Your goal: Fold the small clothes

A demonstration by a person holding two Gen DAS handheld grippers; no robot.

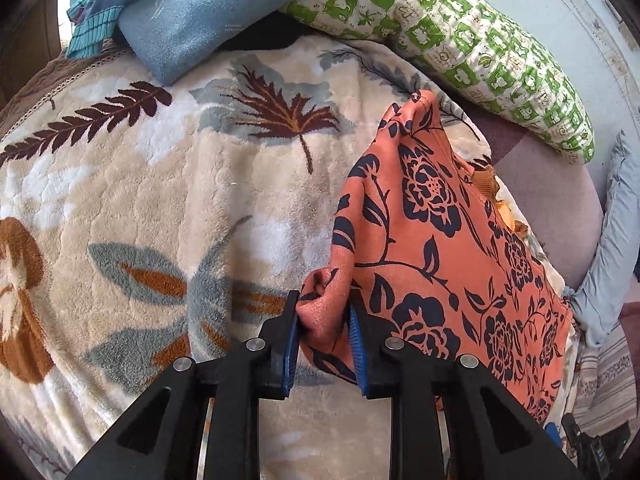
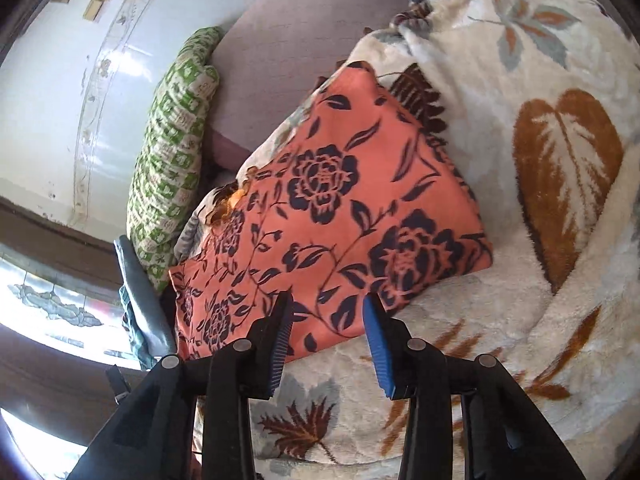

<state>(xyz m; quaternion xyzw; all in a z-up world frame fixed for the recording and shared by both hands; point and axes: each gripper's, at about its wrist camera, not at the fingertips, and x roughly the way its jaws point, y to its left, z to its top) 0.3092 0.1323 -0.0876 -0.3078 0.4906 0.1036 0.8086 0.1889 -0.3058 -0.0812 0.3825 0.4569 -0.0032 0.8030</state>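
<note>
Orange floral garment [image 1: 432,240] on leaf-print blanket [image 1: 140,200], corner pinched in left tool [image 1: 324,320]; right tool [image 2: 326,312] parted, empty.

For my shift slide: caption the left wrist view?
Left tool pinching a corner of the orange floral garment over the leaf-patterned blanket.

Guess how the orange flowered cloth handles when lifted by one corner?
Probably floppy: the orange cloth bunches between the left gripper pads and drapes from that corner. Likely light, since a small pinch holds it. On the fleecy blanket it may drag.
</note>
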